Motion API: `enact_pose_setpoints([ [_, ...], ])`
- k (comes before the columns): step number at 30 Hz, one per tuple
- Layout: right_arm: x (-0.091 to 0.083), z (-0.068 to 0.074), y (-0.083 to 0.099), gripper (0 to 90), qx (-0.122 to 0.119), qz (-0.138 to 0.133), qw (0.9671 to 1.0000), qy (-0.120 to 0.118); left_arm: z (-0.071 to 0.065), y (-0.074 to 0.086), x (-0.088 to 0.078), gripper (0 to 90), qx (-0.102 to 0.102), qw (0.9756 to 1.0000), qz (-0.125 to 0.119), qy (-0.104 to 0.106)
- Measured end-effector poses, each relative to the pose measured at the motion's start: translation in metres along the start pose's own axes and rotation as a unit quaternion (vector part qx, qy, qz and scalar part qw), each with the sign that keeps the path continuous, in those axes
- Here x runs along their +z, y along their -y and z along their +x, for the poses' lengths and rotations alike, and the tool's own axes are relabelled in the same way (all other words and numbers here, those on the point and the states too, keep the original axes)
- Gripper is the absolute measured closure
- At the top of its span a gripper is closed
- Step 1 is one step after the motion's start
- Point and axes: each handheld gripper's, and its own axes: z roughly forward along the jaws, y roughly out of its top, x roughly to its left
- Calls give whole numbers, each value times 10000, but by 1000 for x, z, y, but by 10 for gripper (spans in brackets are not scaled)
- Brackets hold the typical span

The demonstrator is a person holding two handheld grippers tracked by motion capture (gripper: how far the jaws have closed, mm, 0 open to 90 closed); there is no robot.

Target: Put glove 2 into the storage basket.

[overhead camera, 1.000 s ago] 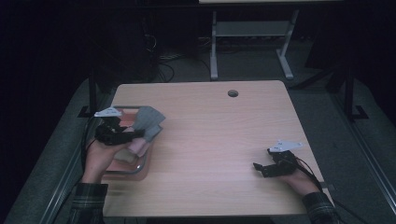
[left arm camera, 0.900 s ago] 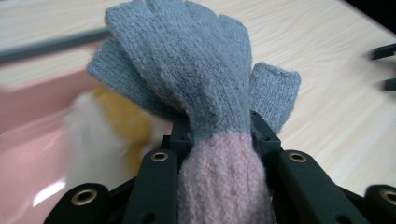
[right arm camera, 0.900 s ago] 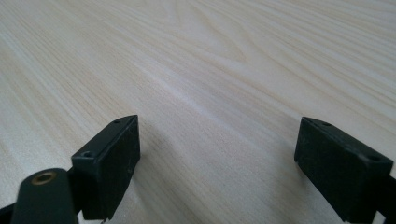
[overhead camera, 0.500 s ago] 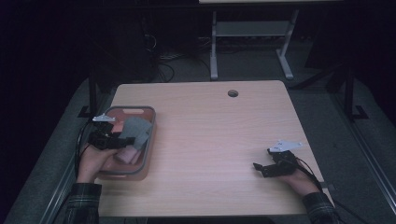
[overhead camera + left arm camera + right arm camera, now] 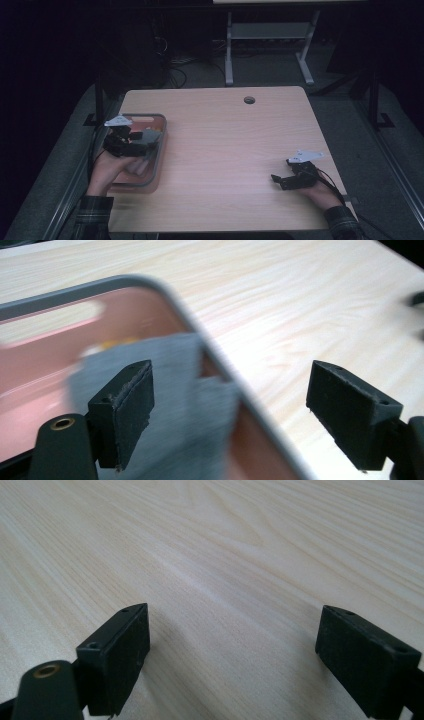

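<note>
left gripper (image 5: 134, 141) jaws just opened, grey cloth (image 5: 165, 405) dropped from lifted into tray (image 5: 159, 150) | right gripper (image 5: 281, 181) unmoved, jaws apart, empty | 1 cloth, 1 tray, 2 grippers

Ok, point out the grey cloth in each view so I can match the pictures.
High view: the grey cloth lies in the pink tray at the table's left, just ahead of the left gripper.
Left gripper view: lower left, draped over the tray's grey rim, between the open jaws.
Right gripper view: not in it.
Shared landmark: the tray's rim.
</note>
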Motion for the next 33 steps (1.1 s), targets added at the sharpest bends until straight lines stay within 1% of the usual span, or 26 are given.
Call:
enact_pose_setpoints([
  [1, 0, 0, 0, 139, 0, 0, 10000, 0, -5, -1, 3, 185, 25, 10000, 5, 62],
  [3, 0, 0, 0, 139, 3, 1, 10000, 3, -16, -3, 11, 185, 105, 9996, 8, 266],
  [4, 0, 0, 0, 139, 3, 1, 10000, 3, -16, -3, 11, 185, 105, 9996, 8, 266],
  [5, 0, 0, 0, 139, 2, 1, 10000, 4, -27, -5, 19, 185, 168, 9991, 24, 382],
  [6, 0, 0, 0, 139, 2, 1, 10000, 4, -27, -5, 19, 185, 168, 9991, 24, 382],
  [7, 0, 0, 0, 139, 3, 1, 10000, 3, -36, -6, 26, 185, 234, 9984, 34, 518],
  [8, 0, 0, 0, 139, 2, 1, 10000, 3, -43, -6, 31, 185, 260, 9980, 55, 565],
  [9, 0, 0, 0, 139, 3, 1, 10000, 3, -48, -6, 34, 185, 328, 9976, 92, 599],
  [12, 0, 0, 0, 139, 1, 4, 10000, 5, -61, -6, 44, 185, 460, 9965, 132, 692],
  [13, 0, 0, 0, 139, 5, 2, 10000, 4, -67, -6, 48, 185, 532, 9959, 158, 720],
  [15, 0, 0, 0, 139, 0, 13, 10000, 7, -74, -5, 54, 185, 635, 9948, 197, 774],
  [17, 0, 0, 0, 139, -3, 12, 10000, 6, -82, -4, 60, 185, 691, 9939, 222, 830],
  [18, 0, 0, 0, 139, -1, 12, 10000, 7, -86, -3, 63, 185, 767, 9929, 276, 866],
  [20, 0, 0, 0, 139, -3, 11, 10000, 7, -92, -1, 70, 185, 833, 9916, 328, 934],
  [21, 0, 0, 0, 139, -3, 9, 10000, 6, -95, 1, 73, 185, 821, 9915, 332, 951],
  [22, 0, 0, 0, 139, -2, 13, 10000, 7, -99, 3, 77, 185, 857, 9907, 386, 985],
  [23, 0, 0, 0, 139, -2, 13, 10000, 7, -99, 3, 77, 185, 857, 9907, 386, 985],
  [24, 0, 0, 0, 139, -1, 10, 10000, 5, -104, 6, 84, 185, 891, 9896, 463, 1030],
  [25, 0, 0, 0, 139, -4, 12, 10000, 6, -106, 7, 87, 185, 924, 9888, 507, 1054],
  [26, 0, 0, 0, 139, -4, 12, 10000, 6, -106, 7, 87, 185, 924, 9888, 507, 1054],
  [29, 0, 0, 0, 139, -1, 13, 10000, 6, -111, 12, 96, 185, 1021, 9867, 636, 1096],
  [31, 0, 0, 0, 139, -3, 12, 10000, 7, -112, 13, 97, 185, 998, 9867, 646, 1110],
  [33, 0, 0, 0, 139, 2, 4, 10000, 4, -114, 14, 102, 185, 1012, 9860, 684, 1139],
])
